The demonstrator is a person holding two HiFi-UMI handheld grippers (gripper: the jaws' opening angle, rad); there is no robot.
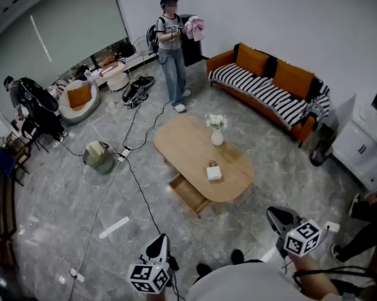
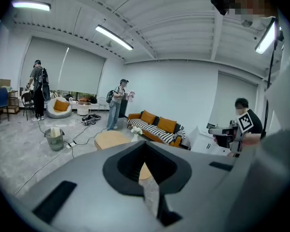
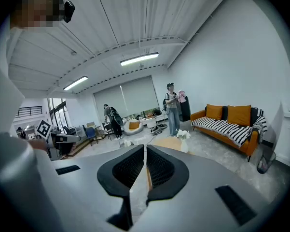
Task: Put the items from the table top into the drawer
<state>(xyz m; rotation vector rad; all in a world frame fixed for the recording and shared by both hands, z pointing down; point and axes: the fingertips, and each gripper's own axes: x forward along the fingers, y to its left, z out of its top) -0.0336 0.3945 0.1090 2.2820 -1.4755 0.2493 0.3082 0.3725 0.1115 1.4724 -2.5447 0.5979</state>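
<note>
An oval wooden table (image 1: 188, 144) stands mid-room in the head view, well ahead of both grippers. On it are a white vase of flowers (image 1: 217, 134) and a small white box with a handle (image 1: 214, 172). A wooden drawer (image 1: 189, 194) is pulled out under the table's near edge. My left gripper (image 1: 159, 242) is at the bottom centre and my right gripper (image 1: 274, 214) at the bottom right. Both are held in the air, far from the table. The left gripper (image 2: 145, 146) is shut and empty. So is the right gripper (image 3: 145, 149), which points towards the vase (image 3: 183, 142).
An orange sofa (image 1: 270, 83) with a striped throw lines the far wall. A person (image 1: 171, 49) holding pink cloth stands beyond the table, another person (image 1: 30, 102) is far left. A green bucket (image 1: 99, 157) and cables (image 1: 140, 190) lie on the floor left of the table. A white cabinet (image 1: 362, 148) stands at the right.
</note>
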